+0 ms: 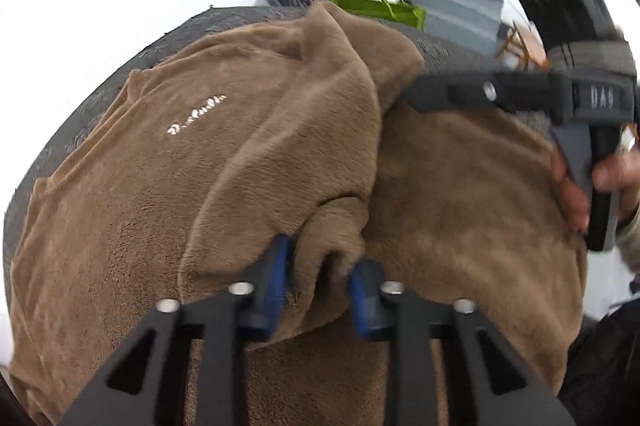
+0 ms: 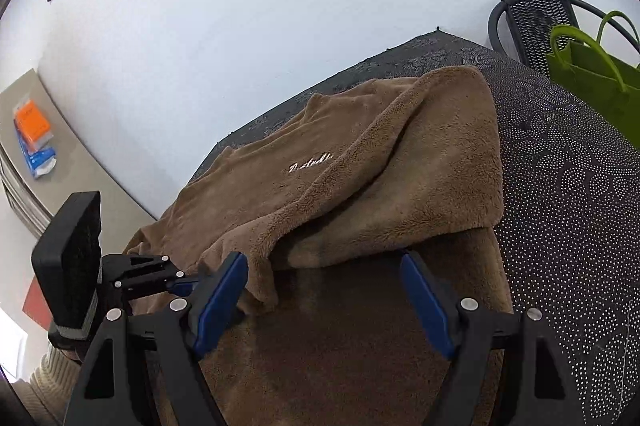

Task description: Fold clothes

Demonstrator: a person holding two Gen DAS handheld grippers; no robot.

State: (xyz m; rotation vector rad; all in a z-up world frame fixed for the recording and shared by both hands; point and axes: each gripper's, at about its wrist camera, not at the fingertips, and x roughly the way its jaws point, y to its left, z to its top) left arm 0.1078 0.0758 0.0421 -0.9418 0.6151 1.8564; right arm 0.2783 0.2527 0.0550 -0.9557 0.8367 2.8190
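pinching brown fleece top (image 1: pixel 280 130), left gripper (image 1: pixel 320 282) fingers clamped on its fold; right gripper (image 2: pixel 324 290) fingers apart. advise drawing fold flat, edges aligned.

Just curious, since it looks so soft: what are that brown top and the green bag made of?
The brown top looks like plush fleece: fuzzy, matte nap, soft rounded folds. The green bag looks like stiff felt or non-woven fabric: flat, matte, standing upright with looped handles. Neither is certain.
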